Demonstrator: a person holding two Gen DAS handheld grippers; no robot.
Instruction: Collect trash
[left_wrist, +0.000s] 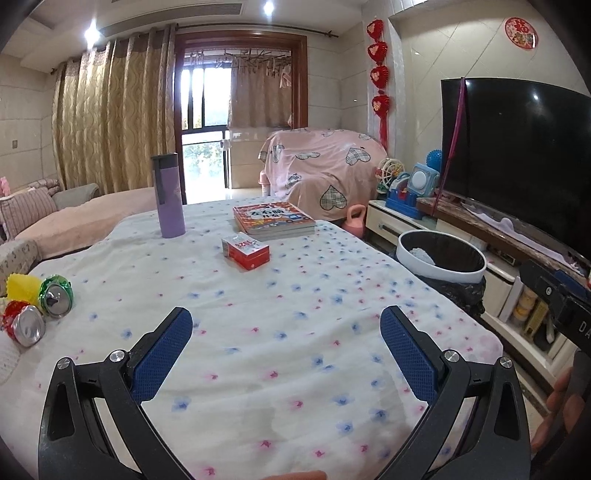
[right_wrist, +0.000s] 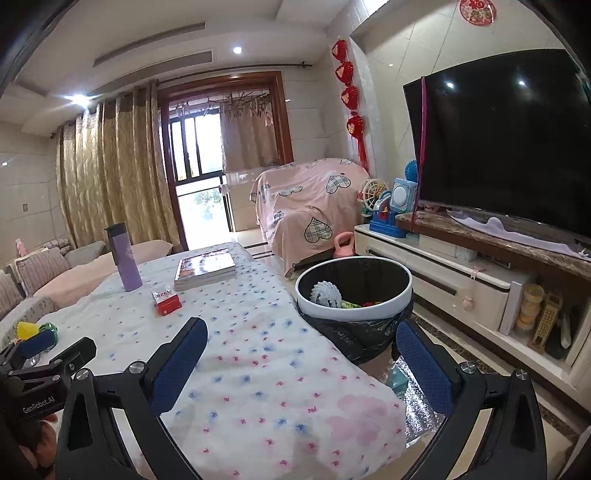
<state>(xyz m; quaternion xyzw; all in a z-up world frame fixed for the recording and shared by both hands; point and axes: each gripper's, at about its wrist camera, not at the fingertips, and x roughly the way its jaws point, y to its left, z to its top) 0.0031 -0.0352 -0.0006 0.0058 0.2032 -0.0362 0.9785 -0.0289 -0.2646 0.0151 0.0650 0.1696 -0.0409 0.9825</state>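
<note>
Presently left claw spread wide, empty, hovering over floral-clothed surface, right claw likewise wide, empty, at surface edge facing trash bin, crushed cans far left.

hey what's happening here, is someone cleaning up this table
Yes, a person is clearing trash with a hand-held gripper in each hand. Right now both the left hand-held gripper and the right hand-held gripper are open and empty, above the floral tablecloth. Two crushed cans and a yellow wrapper lie at the table's left edge, not yet picked up. The bin beside the table already holds some trash. The purple bottle, books and red box sit untouched.
</note>
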